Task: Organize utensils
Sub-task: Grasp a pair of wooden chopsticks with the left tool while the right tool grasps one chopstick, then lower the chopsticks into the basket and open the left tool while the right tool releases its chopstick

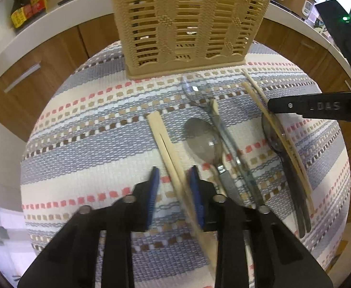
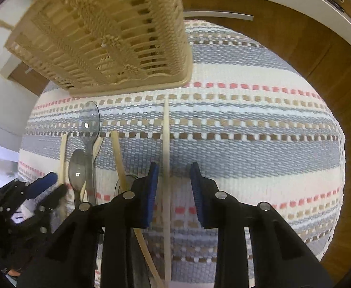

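A striped woven mat is laid before wooden cabinets. Both the left gripper and right gripper are held released, each straddling a chopstick

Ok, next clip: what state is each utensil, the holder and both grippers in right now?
Beige slotted plastic utensil holder: upright on the striped mat.
Left gripper: open, straddling the joined wooden chopstick pair, which lies flat.
Right gripper: open around a single wooden chopstick, which lies flat.
Clear plastic spoon: lying flat, bowl up.
Grey plastic spoon: lying flat beside it.
Dark spoon: flat, under a chopstick.
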Demonstrator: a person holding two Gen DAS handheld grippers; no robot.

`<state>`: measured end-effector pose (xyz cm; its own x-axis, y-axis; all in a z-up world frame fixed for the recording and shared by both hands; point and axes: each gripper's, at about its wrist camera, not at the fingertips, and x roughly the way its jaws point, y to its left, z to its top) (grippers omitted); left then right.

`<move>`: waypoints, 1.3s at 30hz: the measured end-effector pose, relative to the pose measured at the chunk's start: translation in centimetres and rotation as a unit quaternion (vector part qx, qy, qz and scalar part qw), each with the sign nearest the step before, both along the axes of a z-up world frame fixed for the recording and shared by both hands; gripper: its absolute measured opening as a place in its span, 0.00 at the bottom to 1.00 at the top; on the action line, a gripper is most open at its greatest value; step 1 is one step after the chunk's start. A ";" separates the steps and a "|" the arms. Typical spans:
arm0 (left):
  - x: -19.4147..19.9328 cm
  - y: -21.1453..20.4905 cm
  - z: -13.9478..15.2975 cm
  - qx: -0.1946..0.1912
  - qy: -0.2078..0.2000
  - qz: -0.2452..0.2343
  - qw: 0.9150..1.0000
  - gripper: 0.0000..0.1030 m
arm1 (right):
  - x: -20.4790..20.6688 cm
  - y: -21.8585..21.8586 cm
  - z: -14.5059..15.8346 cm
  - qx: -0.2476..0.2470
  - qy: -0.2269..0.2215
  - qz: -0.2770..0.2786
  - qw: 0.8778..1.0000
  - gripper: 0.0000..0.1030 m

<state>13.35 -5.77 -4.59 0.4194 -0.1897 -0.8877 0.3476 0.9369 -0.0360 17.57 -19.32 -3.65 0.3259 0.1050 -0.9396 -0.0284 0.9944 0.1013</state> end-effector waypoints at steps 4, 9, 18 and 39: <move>-0.1 1.1 0.2 -0.009 0.005 -0.009 1.000 0.12 | 0.2 1.9 -0.1 -0.034 -0.001 0.017 0.999 0.18; -0.6 1.8 0.4 0.001 0.006 -0.018 1.000 0.12 | -0.2 3.4 -0.1 -0.070 -0.003 0.033 0.997 0.04; 0.2 1.8 0.3 0.030 0.019 -0.026 0.999 0.16 | -2.3 2.2 0.5 -0.057 0.003 0.037 0.998 0.04; -2.6 4.5 12.5 -0.130 -0.165 0.017 0.978 0.10 | -12.3 1.5 11.8 0.007 -0.172 0.130 0.976 0.04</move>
<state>10.78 -1.25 7.94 0.6850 -0.3718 -0.6265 0.3499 0.9222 -0.1646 5.22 -17.77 8.18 0.5827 0.2378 -0.7771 -0.3142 0.9478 0.0545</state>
